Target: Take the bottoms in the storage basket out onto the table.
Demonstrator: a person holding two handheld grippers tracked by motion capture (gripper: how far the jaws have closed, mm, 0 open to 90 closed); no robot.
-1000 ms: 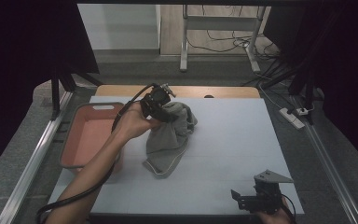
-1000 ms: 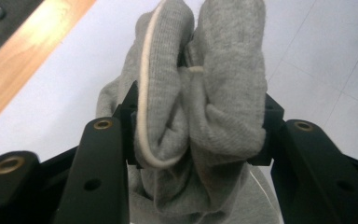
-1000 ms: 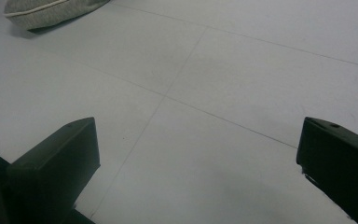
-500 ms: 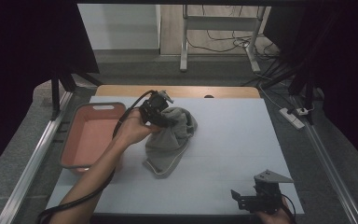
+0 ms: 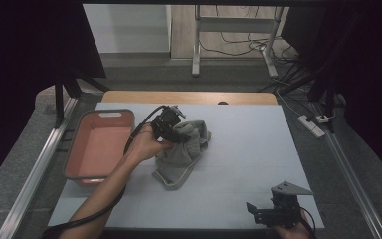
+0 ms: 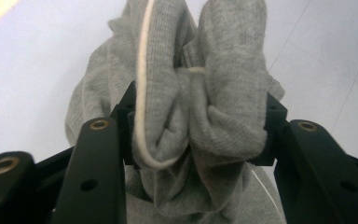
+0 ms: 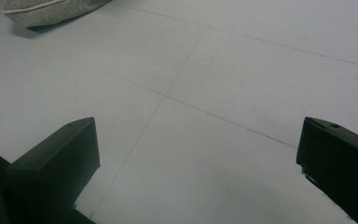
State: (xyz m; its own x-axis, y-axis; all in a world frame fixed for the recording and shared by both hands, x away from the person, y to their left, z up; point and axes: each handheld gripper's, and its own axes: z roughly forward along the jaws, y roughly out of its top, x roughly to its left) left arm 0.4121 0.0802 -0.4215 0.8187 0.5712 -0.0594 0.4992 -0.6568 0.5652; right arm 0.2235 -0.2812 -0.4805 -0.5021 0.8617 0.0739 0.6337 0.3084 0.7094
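The left tongs, squeezing the bunched grey cloth, have dragged it nearer the pink tub. The right tongs wait wide open, holding nothing, at the bench's near right corner.

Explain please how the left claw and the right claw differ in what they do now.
The left claw is closed on the grey garment, bunched fabric squeezed between its jaws; the right claw is open, nothing between its jaws. The left claw is beside the red tub; the right claw is at the table's near right corner. Both are black, hand-held.
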